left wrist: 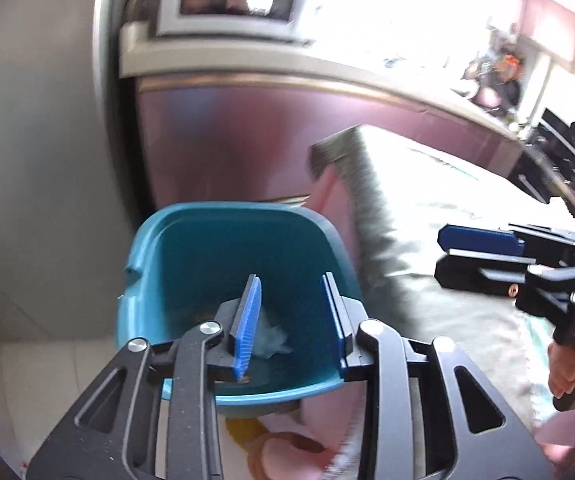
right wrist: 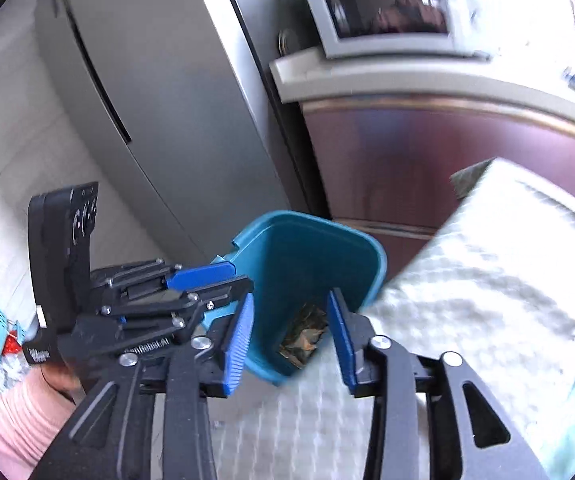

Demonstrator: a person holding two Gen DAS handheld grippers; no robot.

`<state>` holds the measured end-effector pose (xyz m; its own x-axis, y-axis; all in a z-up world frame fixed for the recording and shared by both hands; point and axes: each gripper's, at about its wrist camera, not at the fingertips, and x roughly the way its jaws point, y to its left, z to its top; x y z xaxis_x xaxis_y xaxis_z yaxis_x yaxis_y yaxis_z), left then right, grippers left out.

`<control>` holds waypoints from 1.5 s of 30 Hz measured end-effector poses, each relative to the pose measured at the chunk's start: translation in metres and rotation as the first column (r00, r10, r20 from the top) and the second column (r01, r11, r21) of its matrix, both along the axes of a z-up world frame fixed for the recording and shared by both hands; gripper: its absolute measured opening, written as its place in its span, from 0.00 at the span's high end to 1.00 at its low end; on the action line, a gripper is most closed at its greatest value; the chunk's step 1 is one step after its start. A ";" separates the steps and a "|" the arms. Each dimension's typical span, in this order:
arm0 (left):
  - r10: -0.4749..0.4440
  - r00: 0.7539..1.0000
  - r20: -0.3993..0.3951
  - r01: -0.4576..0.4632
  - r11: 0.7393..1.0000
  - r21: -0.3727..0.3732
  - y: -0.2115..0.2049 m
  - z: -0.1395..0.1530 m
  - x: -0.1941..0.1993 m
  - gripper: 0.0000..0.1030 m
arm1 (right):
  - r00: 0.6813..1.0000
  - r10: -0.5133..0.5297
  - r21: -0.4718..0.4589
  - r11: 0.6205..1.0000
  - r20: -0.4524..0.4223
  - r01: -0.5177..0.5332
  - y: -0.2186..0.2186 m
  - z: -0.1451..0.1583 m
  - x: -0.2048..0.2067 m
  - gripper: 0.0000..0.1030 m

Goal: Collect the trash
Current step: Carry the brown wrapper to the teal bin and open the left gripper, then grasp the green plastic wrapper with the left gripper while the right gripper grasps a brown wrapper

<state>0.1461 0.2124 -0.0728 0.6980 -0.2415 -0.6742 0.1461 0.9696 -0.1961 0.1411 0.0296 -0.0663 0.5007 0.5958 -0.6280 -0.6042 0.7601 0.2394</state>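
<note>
Kitchen floor: teal bin [left wrist: 243, 248] holds crumpled trash [left wrist: 271, 334]; both grippers [left wrist: 293, 328] [right wrist: 291, 334] part-open, empty.

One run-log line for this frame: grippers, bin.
left gripper: open, empty, over teal bin | right gripper: open, empty | bin: trash inside

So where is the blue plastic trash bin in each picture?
Left wrist view: the blue plastic trash bin sits low in the middle, behind the left gripper.
Right wrist view: low in the middle, behind the right gripper.
Shared landmark: the grey microwave on the counter, near the top.
</note>
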 end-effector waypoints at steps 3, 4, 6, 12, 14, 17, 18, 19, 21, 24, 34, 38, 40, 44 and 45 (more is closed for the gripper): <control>-0.063 0.996 0.057 0.063 0.998 0.001 -0.025 0.018 -0.011 0.64 | 0.998 -0.038 0.018 0.999 0.055 0.037 -0.031 0.012 -0.025 0.58; -0.085 0.994 0.069 0.085 0.996 -0.002 -0.032 0.022 -0.018 0.63 | 0.996 -0.054 0.027 0.998 0.072 0.052 -0.041 0.016 -0.033 0.58; -0.133 0.987 0.094 0.133 0.991 0.003 -0.054 0.030 -0.024 0.62 | 0.992 -0.092 0.047 0.995 0.091 0.088 -0.063 0.022 -0.045 0.56; -0.279 0.951 0.134 0.282 0.959 -0.009 -0.119 0.046 -0.043 0.59 | 0.959 -0.258 0.080 0.965 0.117 0.250 -0.140 0.025 -0.088 0.55; -0.325 0.937 0.130 0.330 0.944 -0.012 -0.143 0.047 -0.052 0.59 | 0.938 -0.321 0.059 0.947 0.129 0.316 -0.165 0.023 -0.105 0.54; -0.401 0.910 0.107 0.406 0.914 -0.025 -0.179 0.043 -0.066 0.59 | 0.903 -0.411 0.055 0.912 0.128 0.407 -0.203 0.018 -0.127 0.53; -0.428 0.898 0.098 0.432 0.901 -0.028 -0.192 0.041 -0.072 0.59 | 0.885 -0.448 0.055 0.894 0.124 0.445 -0.218 0.016 -0.136 0.53; -0.453 0.887 0.090 0.457 0.889 -0.034 -0.204 0.038 -0.074 0.58 | 0.866 -0.486 0.054 0.874 0.120 0.483 -0.233 0.013 -0.144 0.53; -0.502 0.862 0.070 0.506 0.860 -0.059 -0.228 0.032 -0.082 0.57 | 0.823 -0.557 0.054 0.830 0.106 0.555 -0.261 0.008 -0.158 0.52; -0.570 0.821 0.033 0.570 0.815 -0.102 -0.263 0.020 -0.085 0.57 | 0.750 -0.657 0.044 0.754 0.082 0.656 -0.302 -0.005 -0.178 0.52; -0.694 0.717 -0.073 0.660 0.708 -0.252 -0.347 -0.012 -0.089 0.52 | 0.643 -0.764 0.060 0.640 -0.052 0.766 -0.365 -0.047 -0.205 0.51; -0.705 0.703 -0.096 0.661 0.697 -0.280 -0.368 -0.020 -0.093 0.52 | 0.658 -0.748 0.080 0.653 -0.091 0.753 -0.364 -0.058 -0.207 0.51; -0.710 0.696 -0.110 0.659 0.692 -0.294 -0.378 -0.024 -0.094 0.50 | 0.665 -0.738 0.101 0.657 -0.113 0.747 -0.365 -0.062 -0.208 0.51; -0.709 0.692 -0.134 0.651 0.694 -0.307 -0.396 -0.030 -0.091 0.51 | 0.681 -0.719 0.137 0.667 -0.140 0.732 -0.365 -0.066 -0.211 0.52; -0.711 0.688 -0.146 0.649 0.693 -0.315 -0.402 -0.033 -0.090 0.52 | 0.684 -0.715 0.143 0.669 -0.144 0.729 -0.365 -0.066 -0.211 0.53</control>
